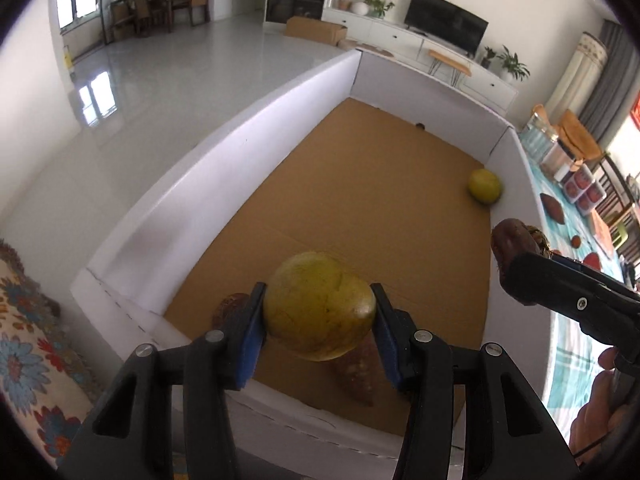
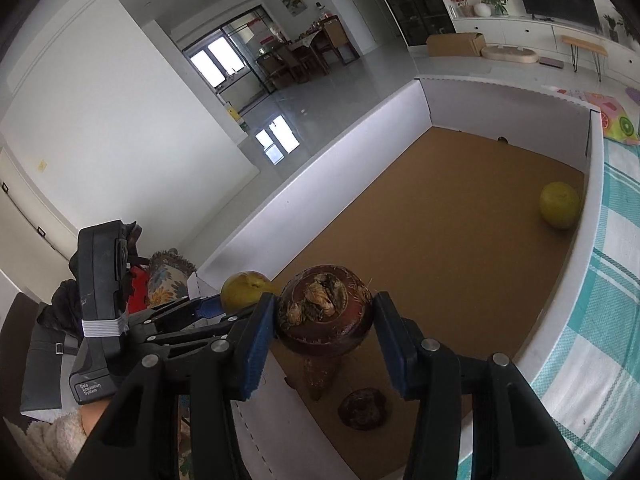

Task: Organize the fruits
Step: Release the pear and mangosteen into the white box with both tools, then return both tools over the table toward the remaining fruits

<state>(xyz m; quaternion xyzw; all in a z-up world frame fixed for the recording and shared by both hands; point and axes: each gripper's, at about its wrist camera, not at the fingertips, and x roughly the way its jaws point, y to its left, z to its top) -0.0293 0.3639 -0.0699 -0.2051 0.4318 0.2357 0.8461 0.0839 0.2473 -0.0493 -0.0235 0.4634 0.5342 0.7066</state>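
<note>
My left gripper point(image 1: 319, 312) is shut on a yellow-green fruit point(image 1: 320, 306) and holds it above the near end of a white-walled box point(image 1: 224, 168) with a brown cardboard floor. My right gripper point(image 2: 324, 320) is shut on a dark brown round fruit point(image 2: 324, 312), also above the box's near end; it shows in the left wrist view point(image 1: 512, 256) at the right. A second yellow-green fruit point(image 1: 485, 186) lies on the floor against the right wall, also in the right wrist view point(image 2: 560, 205). Brown pieces point(image 2: 362, 408) lie on the floor below both grippers.
A teal checked cloth point(image 2: 608, 320) covers the surface right of the box, with more brown fruits point(image 1: 554, 208) and containers on it. A floral cushion point(image 1: 24, 340) lies left of the box. Beyond are a glossy floor, a TV stand and a dining set.
</note>
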